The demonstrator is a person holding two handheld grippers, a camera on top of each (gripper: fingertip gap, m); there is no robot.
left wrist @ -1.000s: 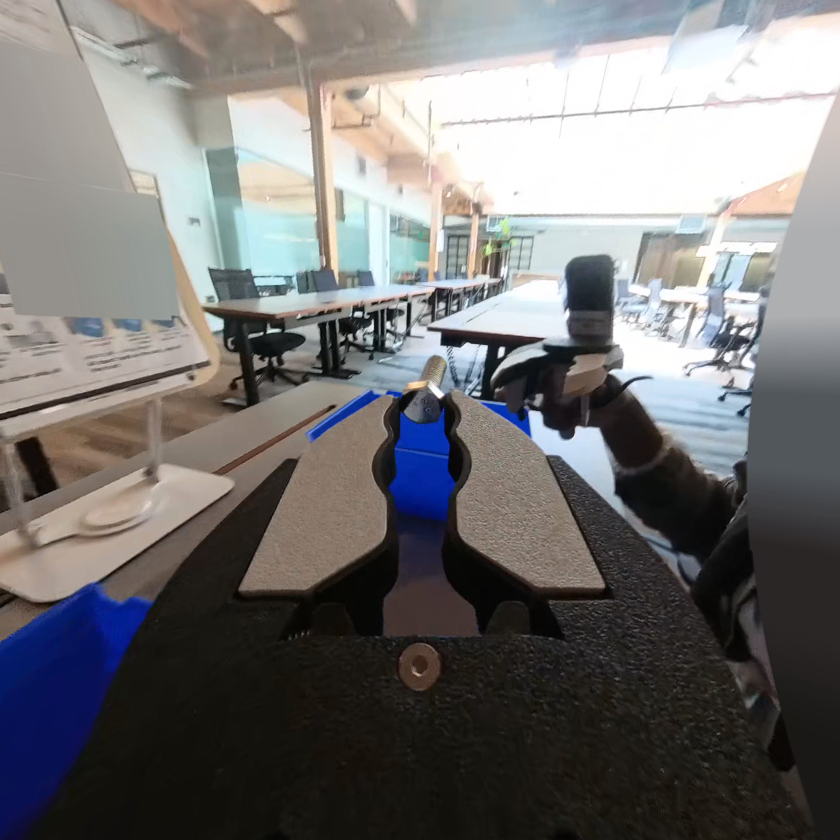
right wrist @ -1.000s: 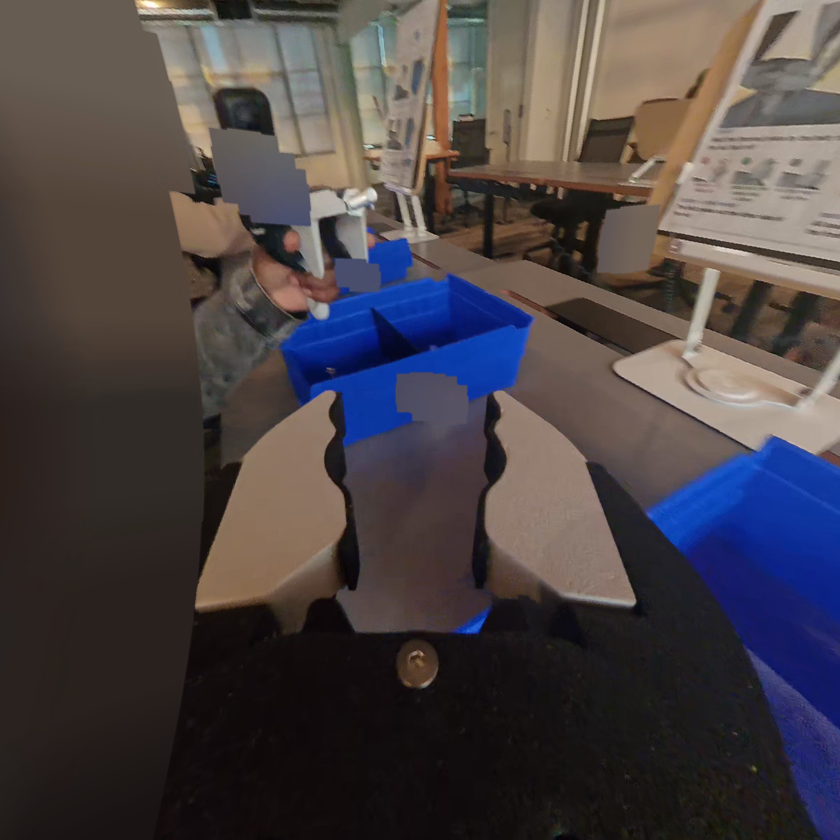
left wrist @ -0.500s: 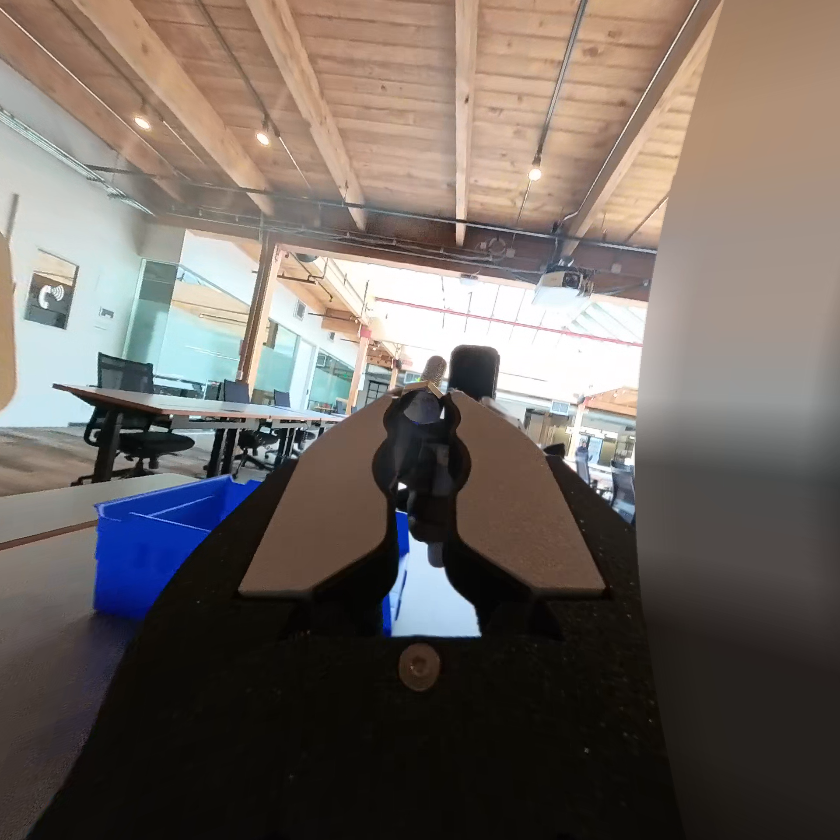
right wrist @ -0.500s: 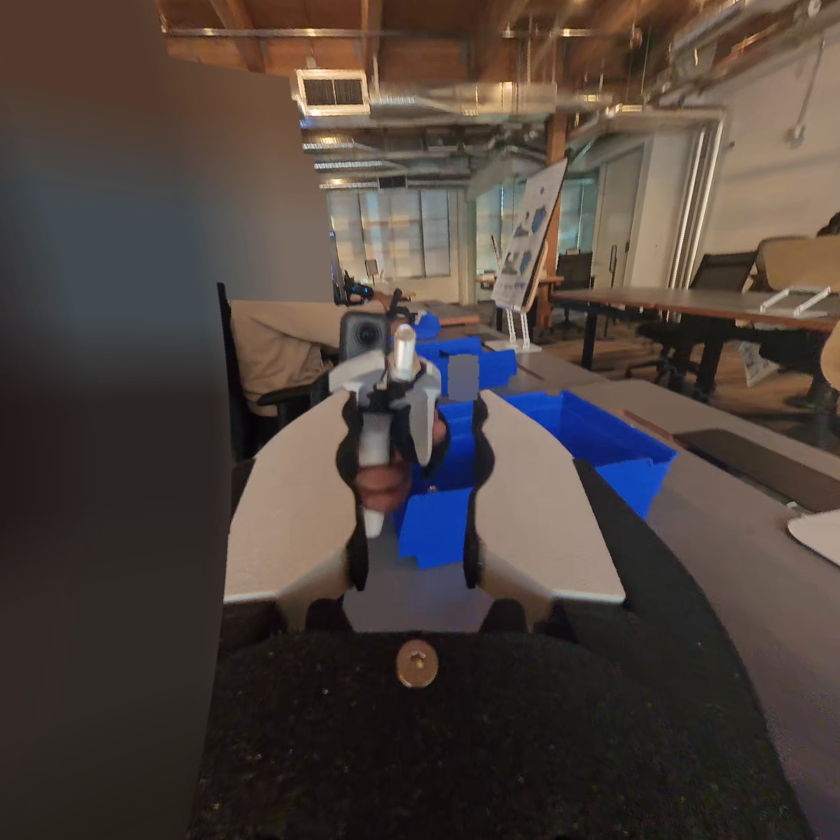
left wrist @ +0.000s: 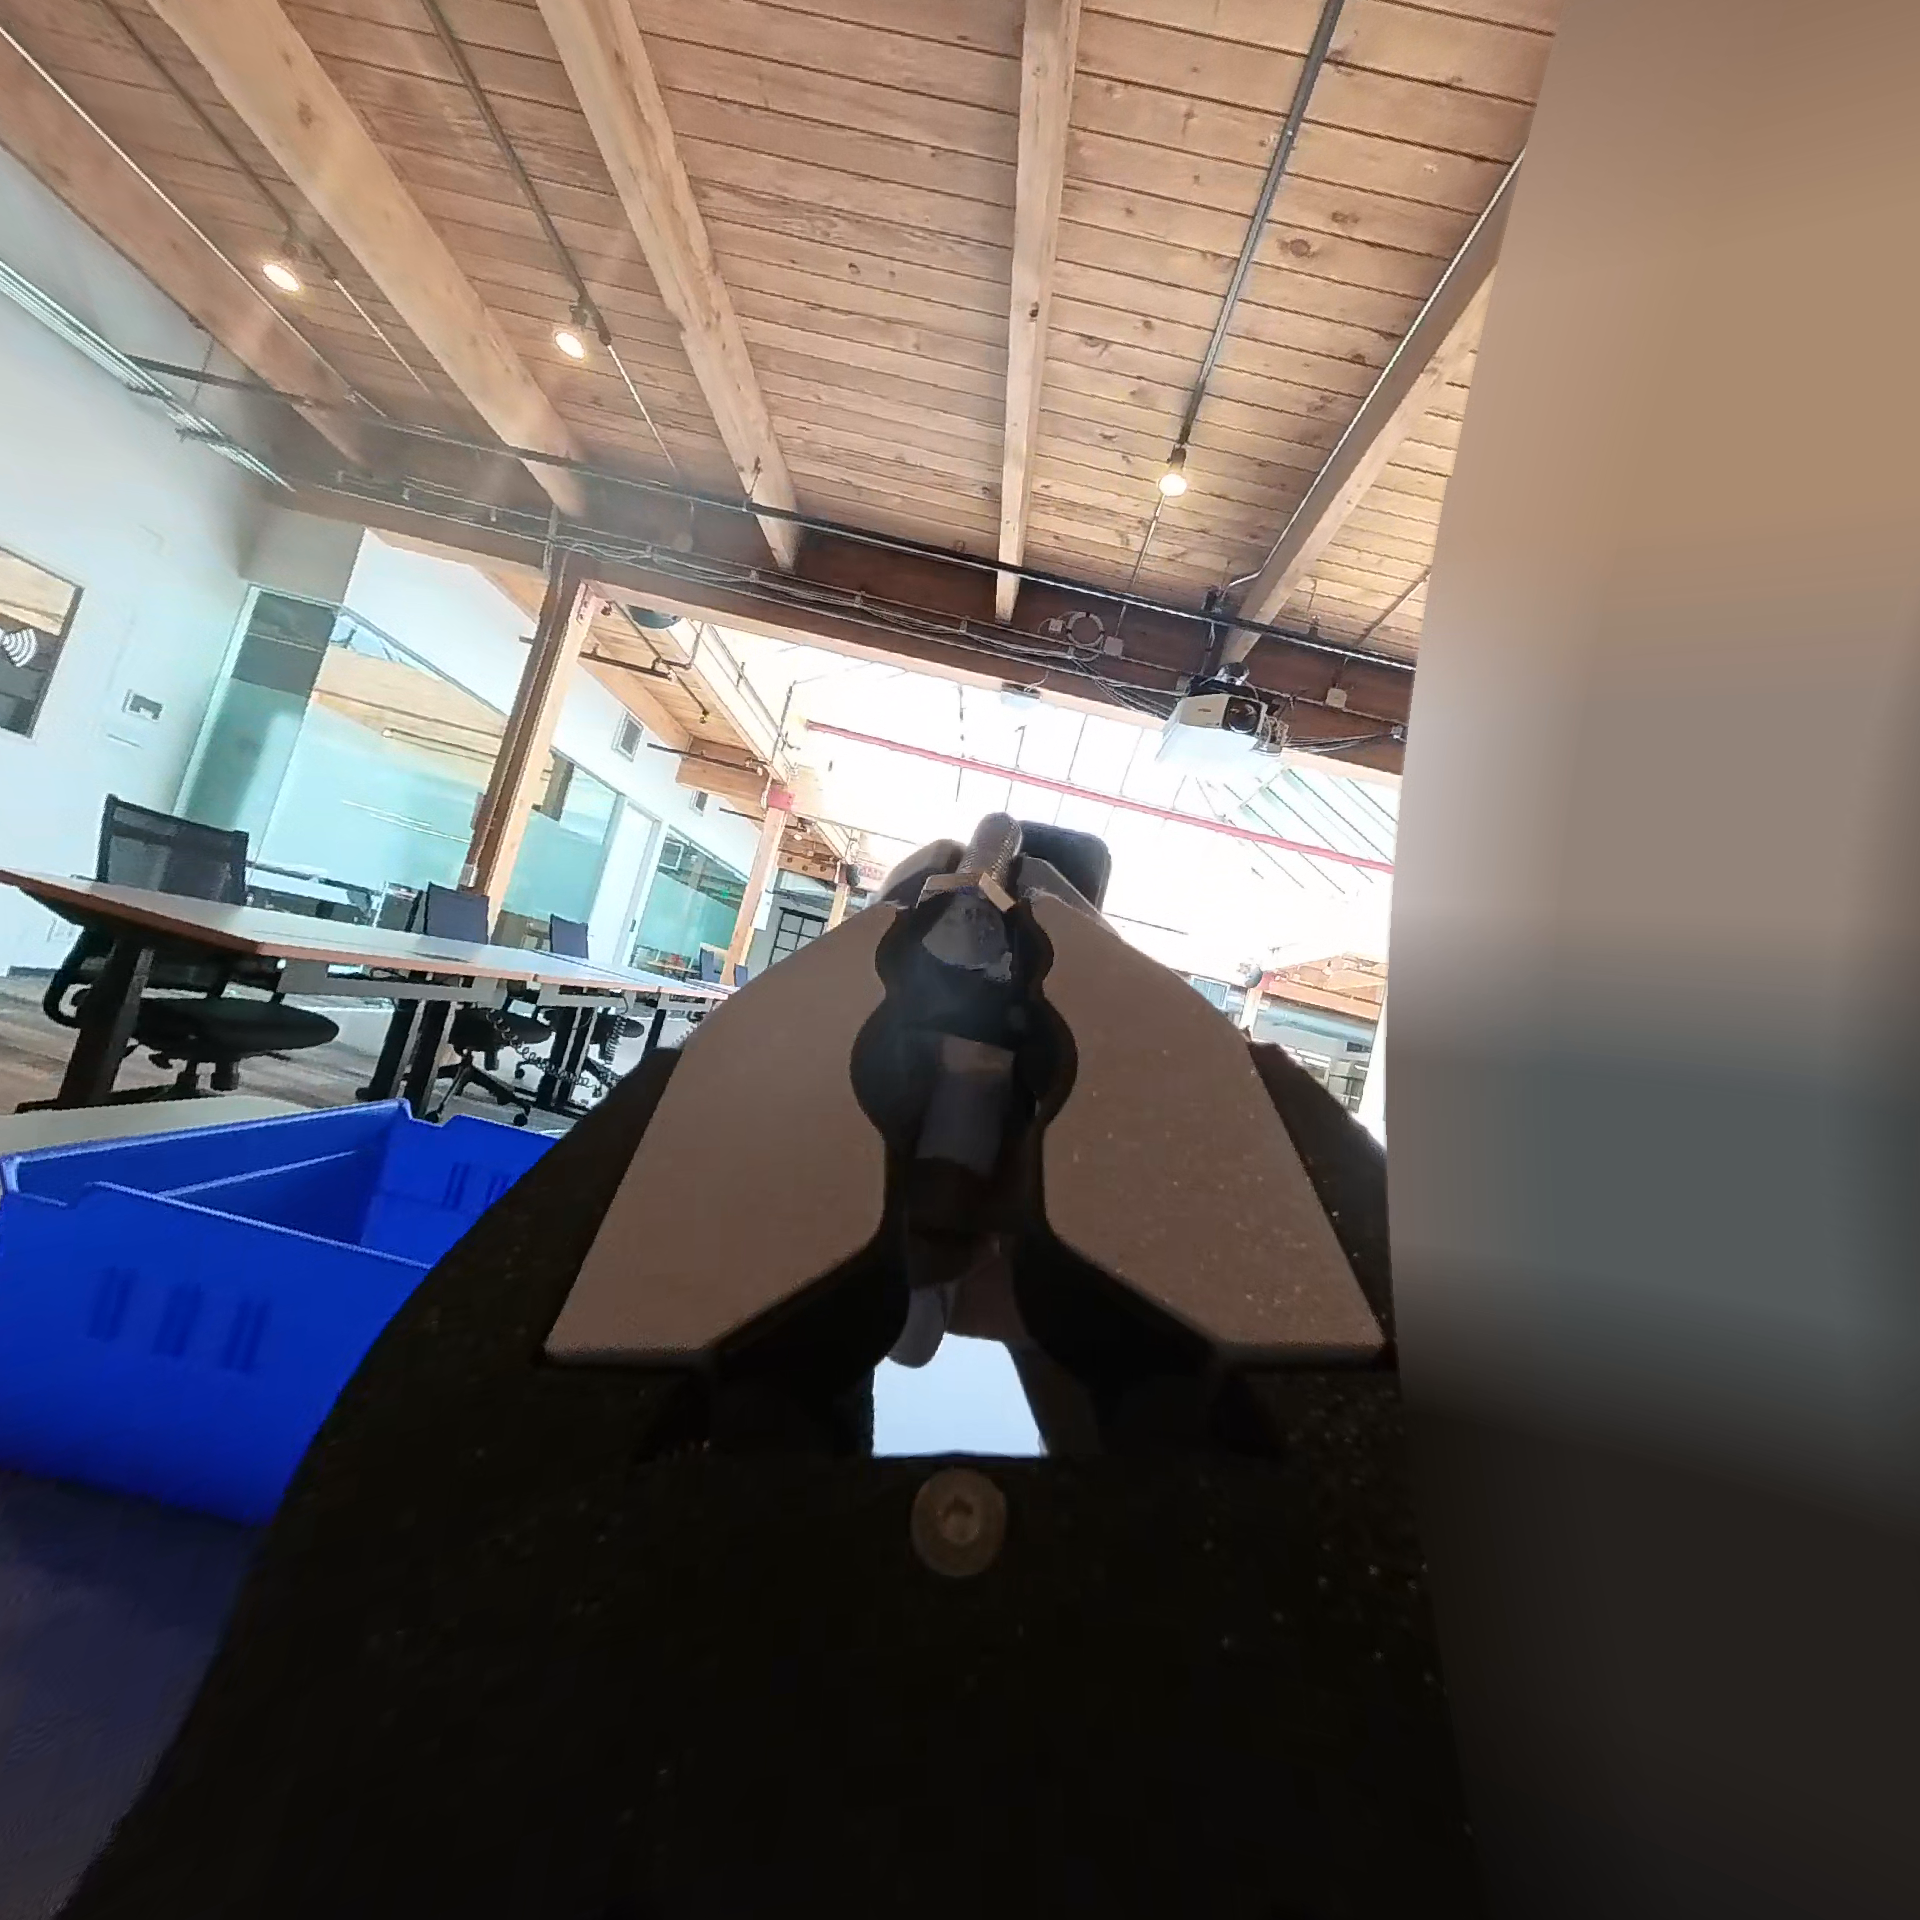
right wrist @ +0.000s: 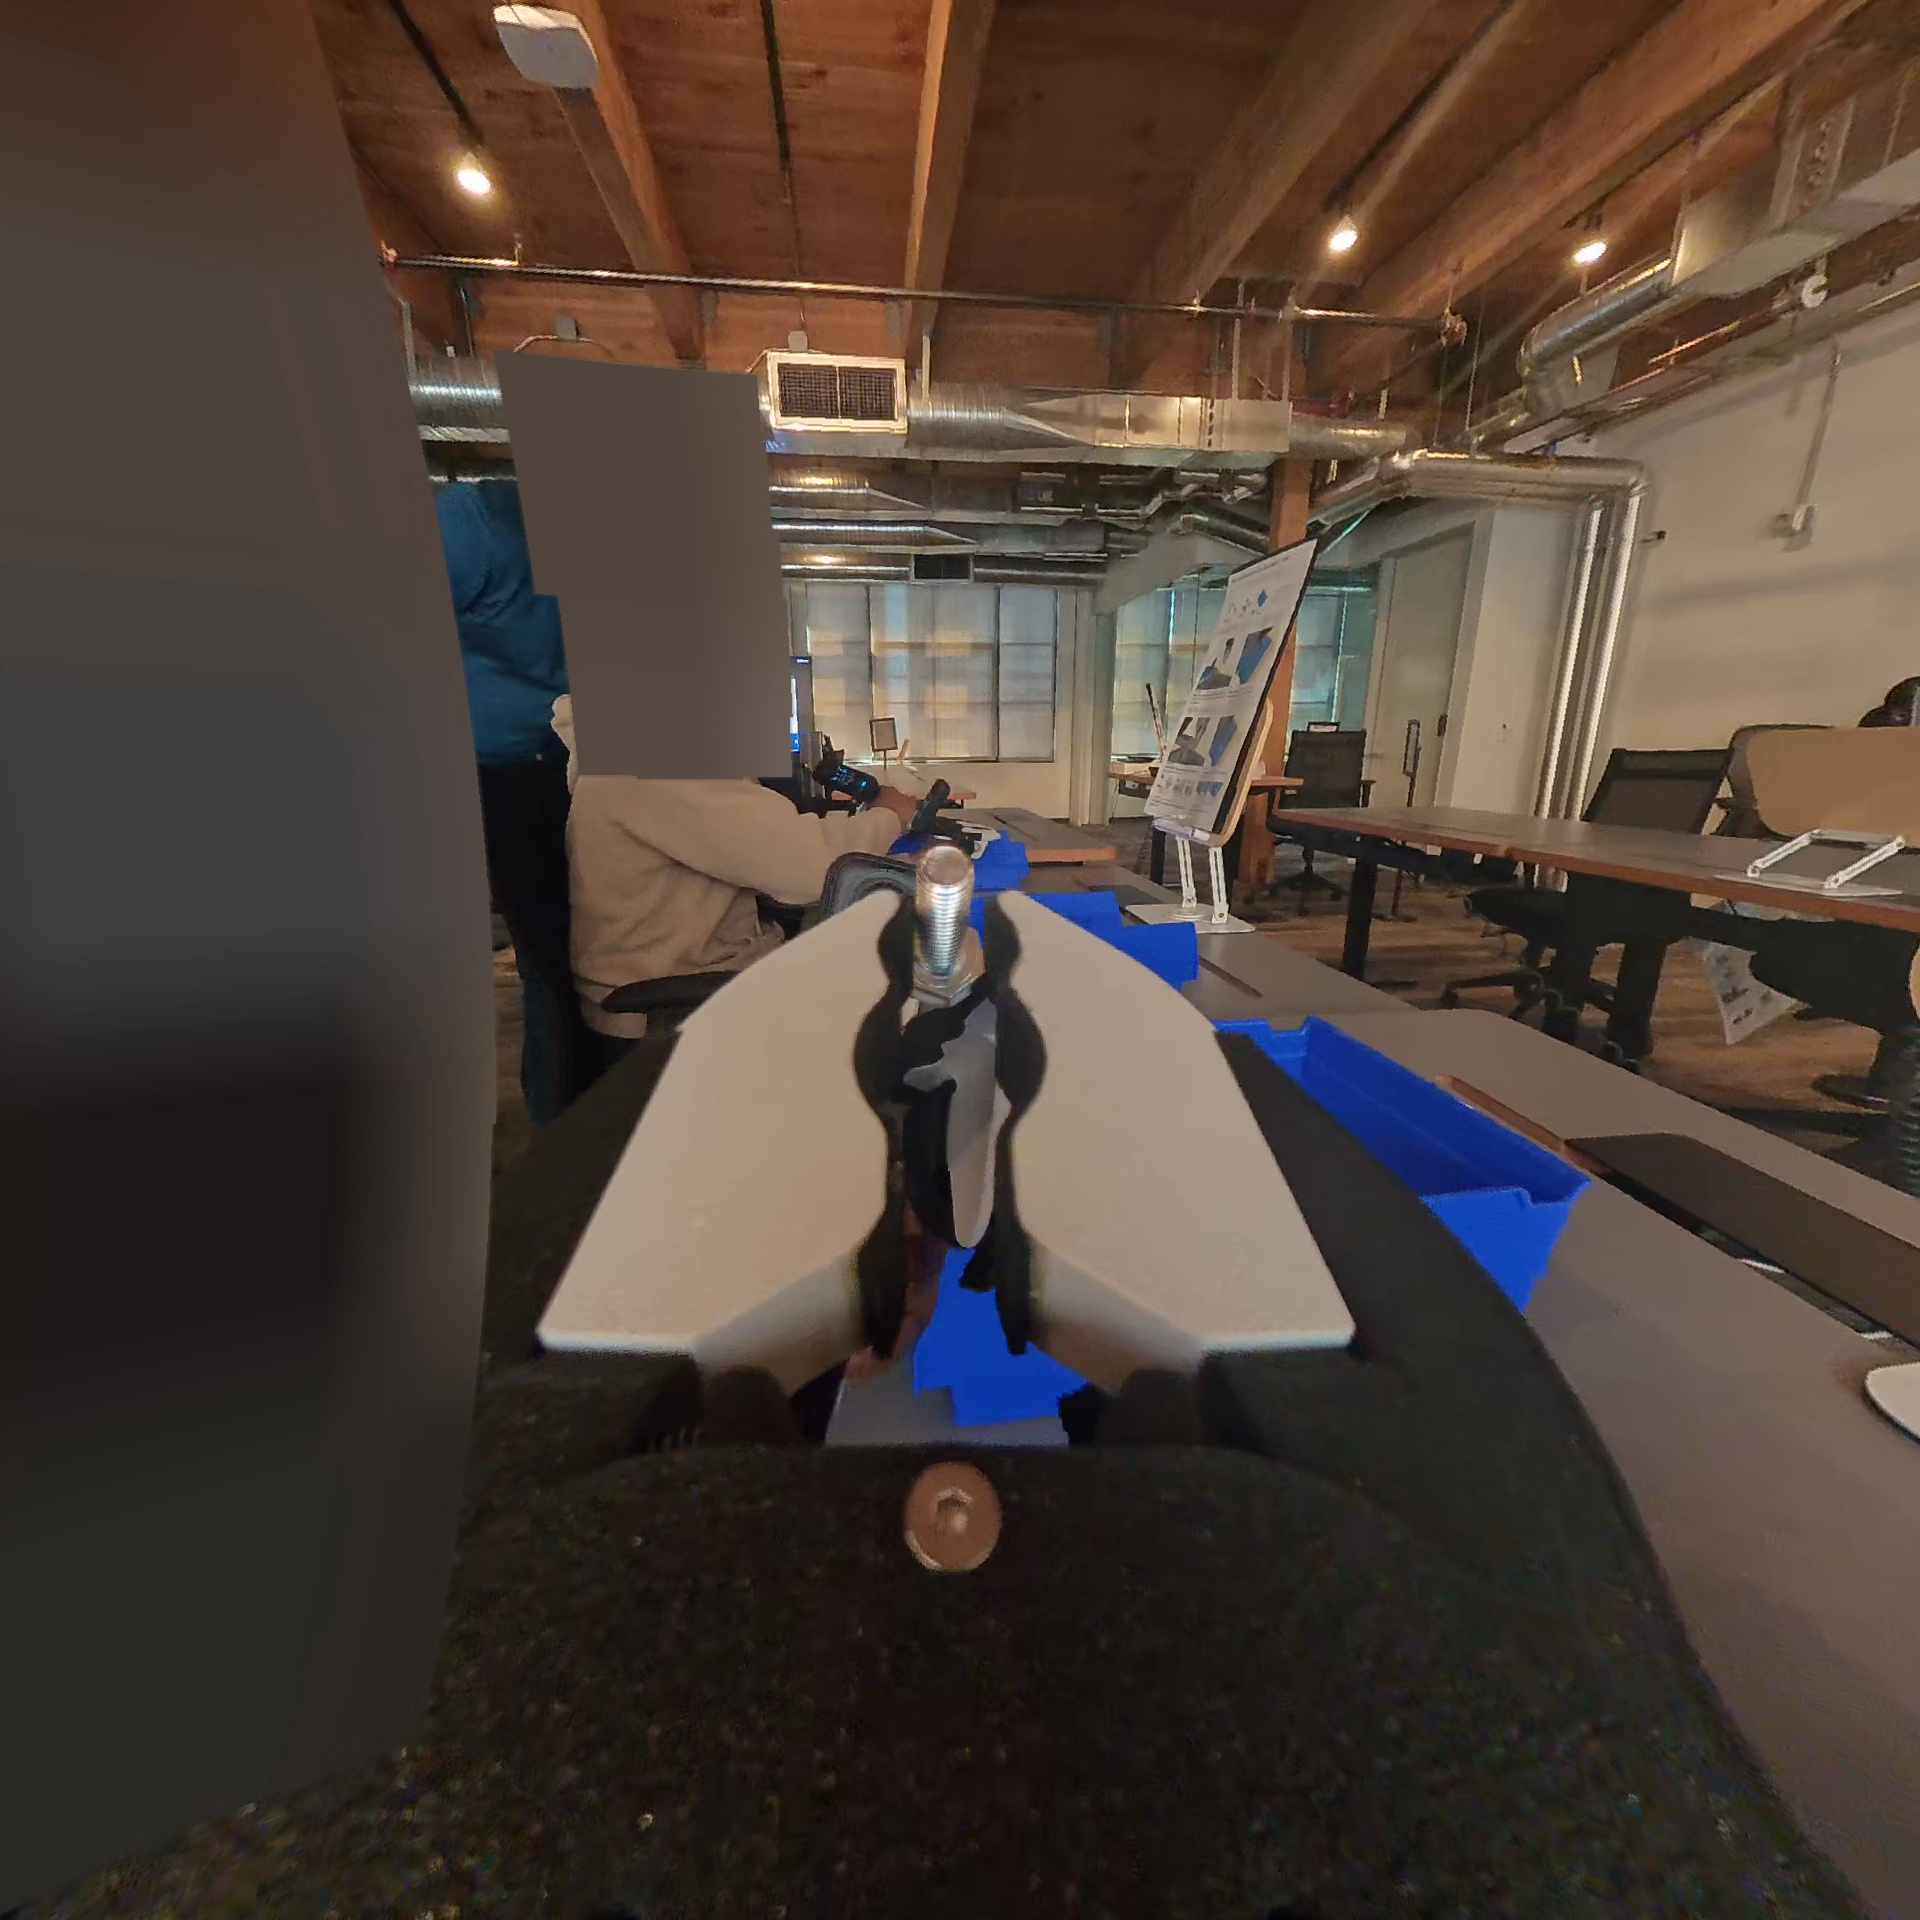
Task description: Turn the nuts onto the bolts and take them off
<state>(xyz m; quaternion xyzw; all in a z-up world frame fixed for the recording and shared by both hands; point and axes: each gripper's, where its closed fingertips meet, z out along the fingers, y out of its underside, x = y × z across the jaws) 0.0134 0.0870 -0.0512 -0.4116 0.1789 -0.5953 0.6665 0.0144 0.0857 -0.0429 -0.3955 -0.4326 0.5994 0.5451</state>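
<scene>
Both grippers now raised face to face, left fingers (left wrist: 961, 914) pinching bolt (right wrist: 943, 925), right fingers (right wrist: 951, 971) nipping nut (right wrist: 940, 982)

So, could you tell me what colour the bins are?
Bright blue bins, clearest in the left wrist view.

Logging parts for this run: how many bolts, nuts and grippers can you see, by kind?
Bolts: 1
Nuts: 1, low on the thread
Grippers: 2, left gripper and right gripper
Total: 4
</scene>
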